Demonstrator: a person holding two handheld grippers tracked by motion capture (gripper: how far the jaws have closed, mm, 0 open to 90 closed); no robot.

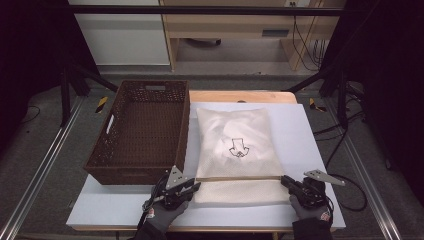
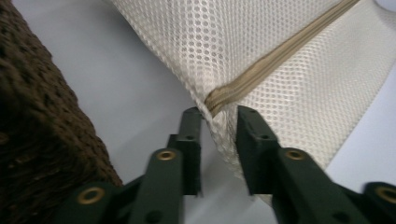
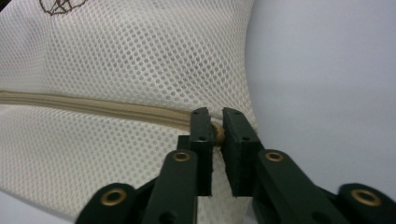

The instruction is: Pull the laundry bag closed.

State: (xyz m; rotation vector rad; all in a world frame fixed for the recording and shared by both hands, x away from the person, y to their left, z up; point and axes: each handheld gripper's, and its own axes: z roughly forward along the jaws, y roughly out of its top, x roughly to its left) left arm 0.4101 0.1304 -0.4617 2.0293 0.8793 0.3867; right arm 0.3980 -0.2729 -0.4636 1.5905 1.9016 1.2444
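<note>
Flat on the pale table (image 1: 310, 150) beside the brown woven basket (image 1: 142, 131): white mesh zip bag (image 1: 235, 150), not yet binned, left gripper (image 2: 219, 119) and right gripper (image 3: 212, 126) slack at its zip ends.

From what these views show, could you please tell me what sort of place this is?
Probably a lab recording station: black curtains flank the table, metal rails line the floor, and loose cables hang behind.
</note>
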